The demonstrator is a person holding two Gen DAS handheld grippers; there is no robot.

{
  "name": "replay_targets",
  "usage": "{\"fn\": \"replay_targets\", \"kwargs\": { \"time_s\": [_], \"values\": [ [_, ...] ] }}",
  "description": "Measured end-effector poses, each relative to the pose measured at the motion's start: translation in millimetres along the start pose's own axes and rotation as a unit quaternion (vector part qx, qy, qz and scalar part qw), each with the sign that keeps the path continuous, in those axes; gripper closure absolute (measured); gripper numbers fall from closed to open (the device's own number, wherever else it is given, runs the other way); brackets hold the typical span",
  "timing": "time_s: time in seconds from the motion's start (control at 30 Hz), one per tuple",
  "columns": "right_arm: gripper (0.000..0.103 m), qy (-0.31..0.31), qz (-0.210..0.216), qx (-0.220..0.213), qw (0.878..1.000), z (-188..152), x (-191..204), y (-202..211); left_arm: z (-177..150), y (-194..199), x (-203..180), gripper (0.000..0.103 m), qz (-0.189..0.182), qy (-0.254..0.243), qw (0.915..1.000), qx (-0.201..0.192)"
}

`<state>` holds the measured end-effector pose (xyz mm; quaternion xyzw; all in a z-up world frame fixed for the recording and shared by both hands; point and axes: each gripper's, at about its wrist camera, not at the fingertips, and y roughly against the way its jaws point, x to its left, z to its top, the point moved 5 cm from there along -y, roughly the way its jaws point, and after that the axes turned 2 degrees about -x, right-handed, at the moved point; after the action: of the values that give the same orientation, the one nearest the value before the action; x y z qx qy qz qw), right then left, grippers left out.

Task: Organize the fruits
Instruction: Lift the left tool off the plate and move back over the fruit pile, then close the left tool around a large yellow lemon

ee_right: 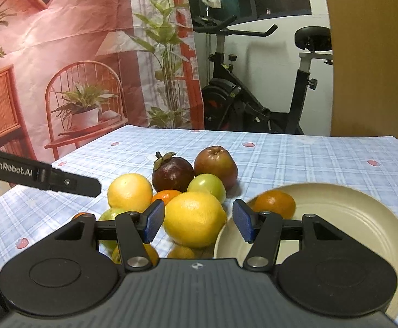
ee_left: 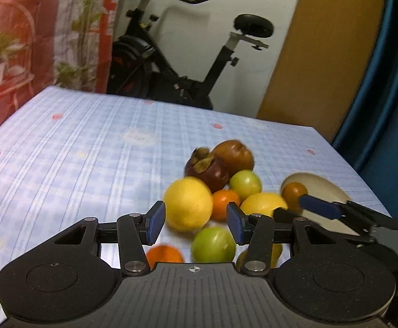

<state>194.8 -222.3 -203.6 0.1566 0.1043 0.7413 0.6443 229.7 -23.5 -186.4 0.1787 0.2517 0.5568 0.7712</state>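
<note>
A pile of fruit lies on the blue checked tablecloth [ee_right: 294, 150]: two lemons [ee_right: 194, 218] [ee_right: 130, 192], green fruits [ee_right: 207, 187], small oranges [ee_right: 166, 195], a dark mangosteen [ee_right: 173, 173] and a brown-red fruit [ee_right: 215, 164]. A cream plate [ee_right: 349, 218] sits to the right with one orange [ee_right: 274, 203] in it. My right gripper [ee_right: 197, 222] is open, empty, just before the near lemon. My left gripper [ee_left: 196, 222] is open, empty, above a green fruit [ee_left: 212, 244] and beside a lemon [ee_left: 188, 203]. The plate [ee_left: 321, 188] and its orange [ee_left: 294, 192] show at the right in the left wrist view.
An exercise bike [ee_right: 253, 95] stands behind the table's far edge. A printed backdrop [ee_right: 76, 54] hangs at the left. A brown panel [ee_right: 368, 54] is at the right. My right gripper's fingers [ee_left: 321, 207] reach in beside the plate in the left wrist view.
</note>
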Motion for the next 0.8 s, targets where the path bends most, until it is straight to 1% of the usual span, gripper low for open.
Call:
{"fn": "replay_targets", "kwargs": {
  "time_s": [0.1, 0.2, 0.23, 0.33, 0.43, 0.57, 0.7, 0.8],
  "values": [
    [0.044, 0.004, 0.012, 0.005, 1.000, 3, 2, -10, 11, -8, -10, 0.052, -0.013, -0.019, 0.9997, -0.001],
    [0.044, 0.000, 0.019, 0.019, 1.000, 2, 1, -22, 17, -16, -15, 0.052, -0.025, -0.023, 0.9994, 0.004],
    [0.042, -0.003, 0.019, 0.024, 1.000, 1, 0, -25, 18, -19, -16, 0.052, -0.028, -0.023, 0.9993, 0.009],
    [0.041, -0.010, 0.021, 0.021, 0.999, -2, -2, -24, 17, -28, -19, 0.052, -0.036, -0.024, 0.9988, 0.024],
    [0.040, -0.014, 0.036, 0.025, 0.999, -5, 2, -19, 17, -37, -26, 0.052, -0.044, -0.026, 0.9980, 0.036],
    [0.040, 0.004, 0.058, 0.024, 0.998, -9, 15, -12, 11, -47, -38, 0.051, -0.065, -0.030, 0.9958, 0.058],
    [0.040, 0.002, 0.064, 0.021, 0.998, -9, 16, -12, 3, -55, -45, 0.051, -0.062, -0.046, 0.9942, 0.074],
    [0.040, -0.006, 0.069, 0.019, 0.997, -9, 14, -12, -1, -59, -44, 0.050, -0.067, -0.035, 0.9938, 0.081]
  ]
}}
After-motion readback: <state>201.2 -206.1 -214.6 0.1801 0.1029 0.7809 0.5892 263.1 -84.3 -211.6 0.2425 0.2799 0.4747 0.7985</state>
